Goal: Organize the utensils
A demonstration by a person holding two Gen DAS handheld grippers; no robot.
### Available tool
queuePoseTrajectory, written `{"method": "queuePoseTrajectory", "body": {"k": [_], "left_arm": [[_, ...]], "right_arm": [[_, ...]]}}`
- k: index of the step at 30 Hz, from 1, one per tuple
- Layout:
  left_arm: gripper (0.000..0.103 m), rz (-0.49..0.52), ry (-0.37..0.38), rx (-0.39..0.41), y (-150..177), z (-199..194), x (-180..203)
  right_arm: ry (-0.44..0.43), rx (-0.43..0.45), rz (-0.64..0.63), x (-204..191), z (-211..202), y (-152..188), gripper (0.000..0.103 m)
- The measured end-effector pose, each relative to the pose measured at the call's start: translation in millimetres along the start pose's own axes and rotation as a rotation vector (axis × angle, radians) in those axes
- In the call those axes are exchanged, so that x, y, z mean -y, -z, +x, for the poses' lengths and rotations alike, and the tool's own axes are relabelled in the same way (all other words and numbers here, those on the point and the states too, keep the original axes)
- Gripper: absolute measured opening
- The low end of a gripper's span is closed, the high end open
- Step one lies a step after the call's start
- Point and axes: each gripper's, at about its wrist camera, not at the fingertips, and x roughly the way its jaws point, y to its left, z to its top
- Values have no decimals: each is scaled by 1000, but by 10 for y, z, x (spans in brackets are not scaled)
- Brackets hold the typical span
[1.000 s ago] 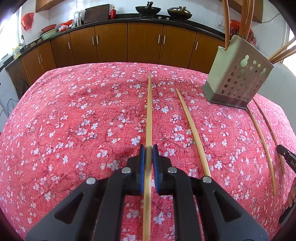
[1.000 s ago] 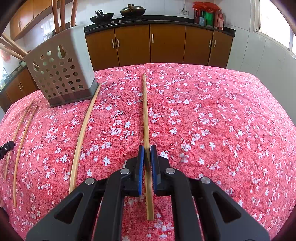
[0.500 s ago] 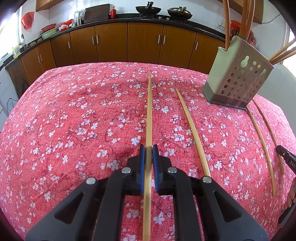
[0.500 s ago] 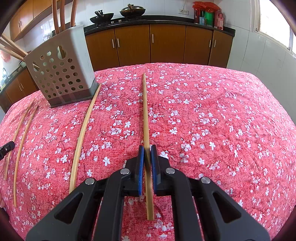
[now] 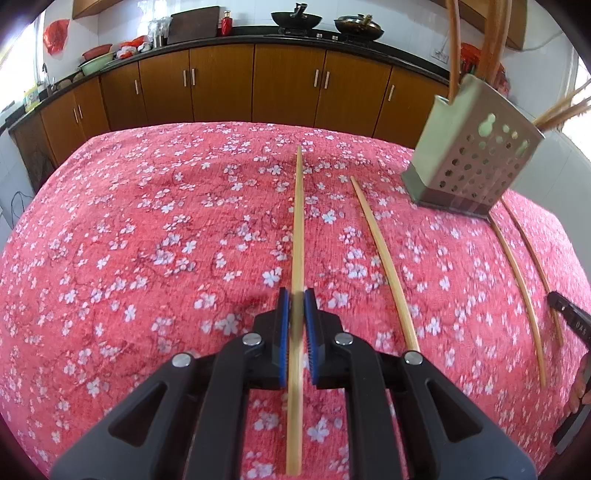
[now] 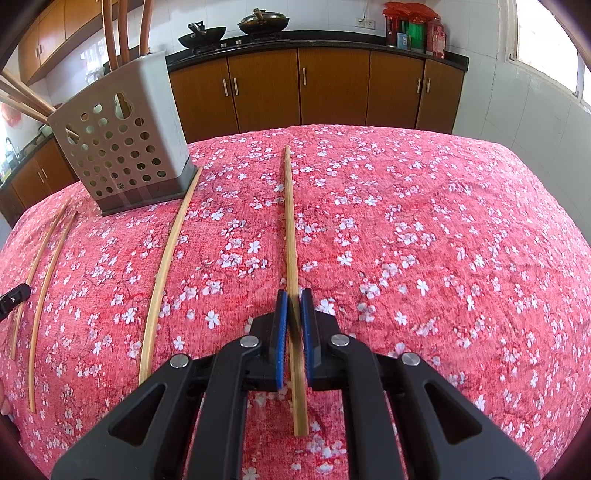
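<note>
Both black tools, left tool (image 5: 296, 301) and right tool (image 6: 294, 301), each pinching a slender bamboo chopstick (image 5: 298, 229) over nubby floral cloth (image 5: 147, 240).

Red tablecloth (image 5: 147, 240) strewn with small white and pale-pink blossoms on darker red twigs. Pale yellow-tan bamboo chopsticks (image 5: 298, 229), one (image 6: 291, 236) the same tone in the right view. Grey-beige perforated holder (image 6: 122, 147) with a darker grey base, reddish-brown sticks standing in it. Black gripper arms, blue pads (image 5: 283, 332) (image 6: 282, 332), silver rivets. Warm orange-brown cabinet doors (image 5: 221, 85) with silver handles under a black countertop (image 5: 258, 38). Black woks (image 6: 202, 35). White wall tiles (image 6: 509, 110). Red containers (image 6: 437, 35) beside something green.
</note>
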Motion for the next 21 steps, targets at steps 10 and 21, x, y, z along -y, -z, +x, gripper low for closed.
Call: {"method": "queuePoseTrajectory", "body": {"k": [10,21], "left_arm": [[9,75,-33,9,136,-211,117],[9,99,19,259,-249,-1093,250]], "right_arm": [[-27,10,14,55,-152,92,8],[-38,255,17,78,-874,-249,8]]}}
